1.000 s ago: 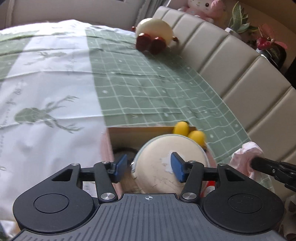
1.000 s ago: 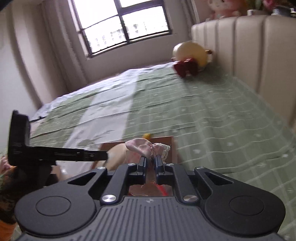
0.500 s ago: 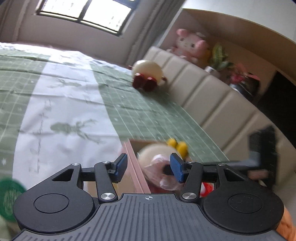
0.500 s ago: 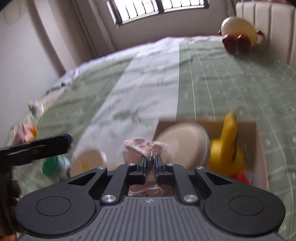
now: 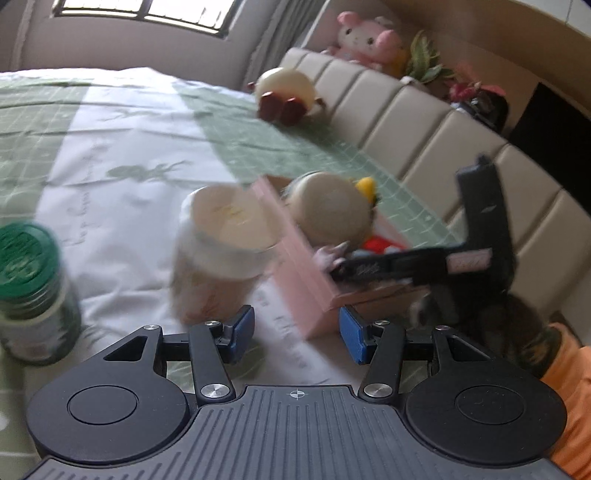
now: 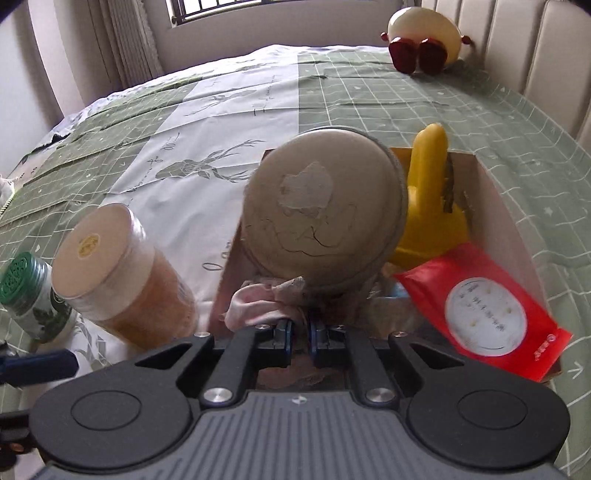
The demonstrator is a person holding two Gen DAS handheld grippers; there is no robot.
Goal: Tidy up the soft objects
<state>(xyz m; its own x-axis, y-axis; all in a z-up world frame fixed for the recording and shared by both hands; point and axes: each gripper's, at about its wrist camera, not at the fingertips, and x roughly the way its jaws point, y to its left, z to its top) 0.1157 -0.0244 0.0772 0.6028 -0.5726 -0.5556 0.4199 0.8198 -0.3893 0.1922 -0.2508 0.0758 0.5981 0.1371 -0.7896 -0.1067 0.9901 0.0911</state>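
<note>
Placement step in hand, by the look of it: right gripper (image 6: 301,326) pinched on pink cloth (image 6: 255,308), held at near inside edge of cardboard box (image 6: 513,221). Left gripper (image 5: 297,334) spread wide, holding nothing, hovering just outside box's pink wall. Inside box: round beige cushion (image 6: 325,218), yellow plush toy (image 6: 430,206), red wipes pack (image 6: 484,314). Beside box on bedspread (image 6: 221,110): amber jar (image 6: 122,273), green-capped bottle (image 6: 27,291). Farther off, cream plush (image 6: 424,33) against headboard, well apart. Next move likely: lower cloth into free corner, then release; 1 remaining risk, cloth snagging on box rim.
</note>
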